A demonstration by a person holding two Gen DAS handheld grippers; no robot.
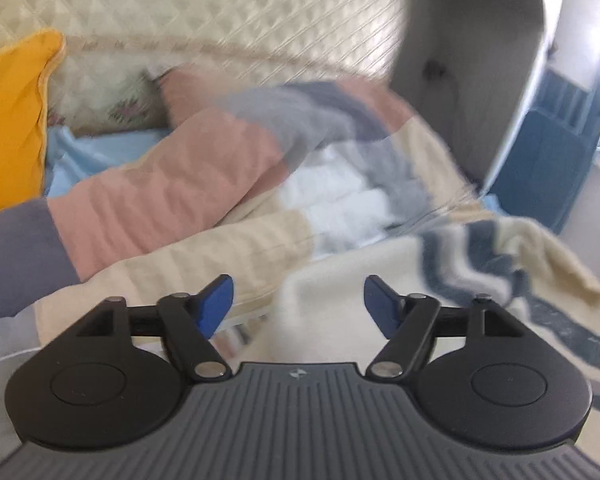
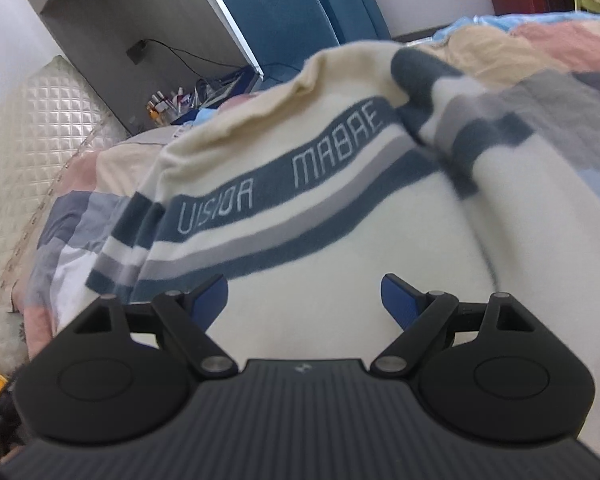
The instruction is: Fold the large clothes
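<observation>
Sweater (image 2: 300, 216) lies spread on the bed, on a patchwork quilt (image 2: 548, 52) of pink, beige, grey and white blocks. Cream knit, dark blue and grey chest stripes, white lettering in the top band, roughly "VISIOR MABAE". Striped sleeve folded over the body on the right. Near hem is hidden behind the right hand-held gripper (image 2: 304, 300).

Left wrist view is motion-blurred: only a striped corner of the sweater shows there, at right, cut by the frame edge. Fabric detail is unreadable.

Left hand-held gripper (image 1: 298, 304): jaws wide apart, nothing between the blue pads, over the quilt beside the sweater edge. Contact with the cloth can't be judged.

Right hand-held gripper: jaws wide, empty, over the plain cream lower body of the sweater. Can't tell if the pads touch the knit.

Yellow pillow (image 1: 12, 120) far left, against a cream quilted headboard (image 1: 188, 12). Blue cabinet (image 2: 292, 12) past the bed's far side.
</observation>
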